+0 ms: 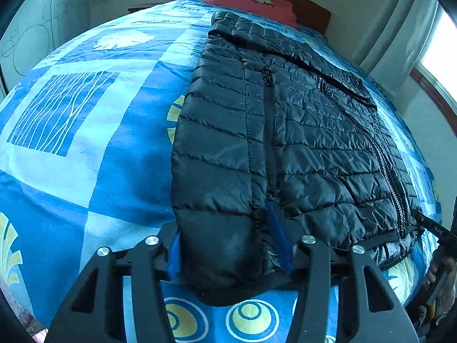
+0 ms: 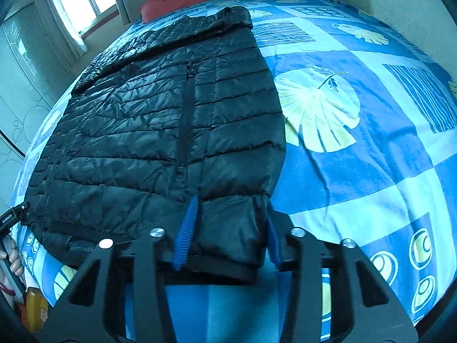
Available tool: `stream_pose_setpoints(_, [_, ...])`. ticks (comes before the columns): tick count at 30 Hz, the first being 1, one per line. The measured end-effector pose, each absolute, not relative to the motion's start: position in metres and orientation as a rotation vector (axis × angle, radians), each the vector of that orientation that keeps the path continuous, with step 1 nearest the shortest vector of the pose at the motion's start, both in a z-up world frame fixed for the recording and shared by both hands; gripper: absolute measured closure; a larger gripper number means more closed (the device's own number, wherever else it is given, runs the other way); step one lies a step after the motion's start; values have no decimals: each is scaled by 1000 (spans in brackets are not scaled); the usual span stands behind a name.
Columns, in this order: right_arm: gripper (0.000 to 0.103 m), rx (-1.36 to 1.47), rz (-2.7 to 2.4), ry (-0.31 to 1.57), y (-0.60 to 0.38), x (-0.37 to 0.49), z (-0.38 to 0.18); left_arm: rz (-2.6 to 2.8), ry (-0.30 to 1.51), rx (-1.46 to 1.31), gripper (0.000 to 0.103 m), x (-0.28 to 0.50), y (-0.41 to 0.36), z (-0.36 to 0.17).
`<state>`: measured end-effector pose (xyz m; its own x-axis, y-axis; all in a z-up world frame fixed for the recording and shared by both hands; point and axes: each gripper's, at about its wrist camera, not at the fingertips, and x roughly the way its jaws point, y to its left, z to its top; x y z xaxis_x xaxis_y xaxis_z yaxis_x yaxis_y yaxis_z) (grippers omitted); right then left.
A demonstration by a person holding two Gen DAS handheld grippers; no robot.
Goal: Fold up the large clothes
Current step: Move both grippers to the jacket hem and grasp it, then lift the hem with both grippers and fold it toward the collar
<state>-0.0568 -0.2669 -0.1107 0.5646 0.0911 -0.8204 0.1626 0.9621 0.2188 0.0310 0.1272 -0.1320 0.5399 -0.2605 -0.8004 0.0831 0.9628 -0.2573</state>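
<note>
A black quilted puffer jacket (image 1: 285,131) lies lengthwise on the bed, collar toward the pillows, sides folded in over the front zip. My left gripper (image 1: 231,245) is open, its blue-padded fingers on either side of the jacket's near left hem corner. In the right wrist view the jacket (image 2: 171,120) fills the left half. My right gripper (image 2: 228,237) is open around the near right hem corner, with one blue fingertip (image 2: 187,228) lying on top of the fabric. Neither pair of fingers is closed on the cloth.
The bed carries a blue patterned cover (image 1: 85,131) with leaf and circle prints (image 2: 320,108). A red pillow (image 1: 245,0) lies at the headboard. Windows with curtains stand at one side (image 2: 77,3). The other gripper shows at each frame's edge (image 2: 14,217).
</note>
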Motion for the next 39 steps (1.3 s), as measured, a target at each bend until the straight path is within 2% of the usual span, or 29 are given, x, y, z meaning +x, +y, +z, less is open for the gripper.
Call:
stream_pose_setpoints(1, [72, 291, -34, 968, -266, -58, -110, -204, 973, -202, 61, 30, 127, -132])
stream_pose_setpoints(2, [77, 299, -27, 964, -267, -58, -109, -196, 964, -207, 72, 29, 128, -130])
stream_pose_setpoints(5, [86, 320, -7, 944, -265, -61, -102, -194, 950, -239, 84, 26, 134, -126])
stream_pose_setpoints(8, [88, 350, 23, 906, -267, -65, -87, -190, 912, -262, 88, 24, 138, -110])
stream_pose_setpoints(16, [89, 398, 105, 734, -276, -47, -27, -224, 757, -271, 90, 49, 134, -40])
stream_pose_setpoints(25, [89, 577, 149, 665, -317, 65, -3, -234, 719, -306, 90, 163, 121, -8])
stream_pose_setpoints(31, [89, 658, 131, 732, -333, 163, -27, -210, 800, -314, 90, 256, 101, -32])
stream_pose_setpoints(39, [89, 673, 62, 916, -337, 239, -119, -150, 943, -273, 89, 320, 89, -114])
